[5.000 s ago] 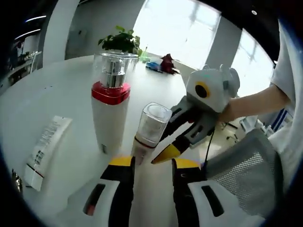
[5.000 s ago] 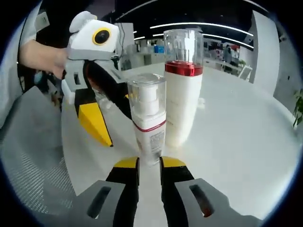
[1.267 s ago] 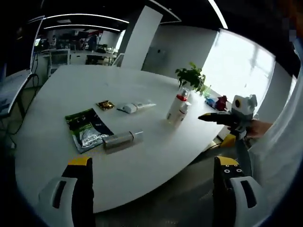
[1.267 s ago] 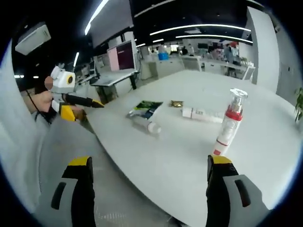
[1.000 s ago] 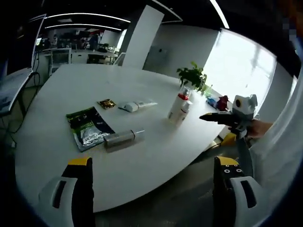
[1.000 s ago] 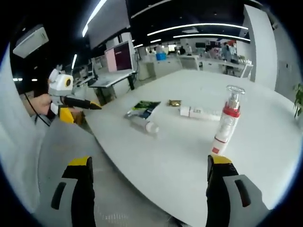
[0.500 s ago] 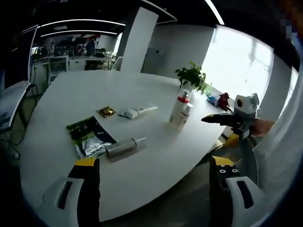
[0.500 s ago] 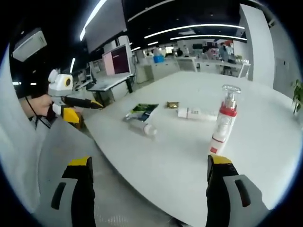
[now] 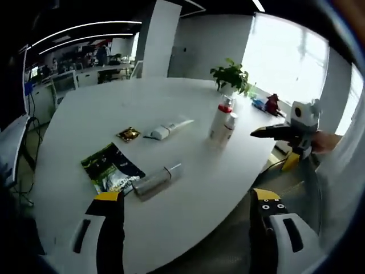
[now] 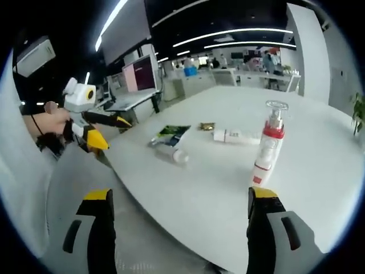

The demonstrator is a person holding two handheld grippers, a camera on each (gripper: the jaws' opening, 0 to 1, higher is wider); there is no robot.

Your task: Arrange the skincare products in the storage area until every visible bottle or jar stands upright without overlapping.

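On the white table (image 9: 102,108) a tall white pump bottle with a red collar (image 9: 218,119) stands upright, a smaller white bottle (image 9: 230,127) close against it. A silver bottle (image 9: 157,180) and a white tube (image 9: 169,128) lie flat. The right gripper view has the same tall bottle (image 10: 269,145), tube (image 10: 236,136) and lying bottle (image 10: 171,153). My left gripper (image 9: 185,197) is open and holds nothing, well back from the table edge. My right gripper (image 10: 181,197) is open too. Each gripper shows off the table in the other's view: the right one (image 9: 271,149) and the left one (image 10: 117,134).
A green and black pouch (image 9: 111,168) lies beside the silver bottle, and a gold sachet (image 9: 129,135) sits near the tube. A potted plant (image 9: 231,77) stands at the table's far edge. Desks and a monitor (image 10: 140,74) are beyond, with floor between me and the table.
The left gripper's view has risen and tilted down over the table. In the right gripper view the left gripper has come nearer, its jaws spread. Nothing on the table has moved.
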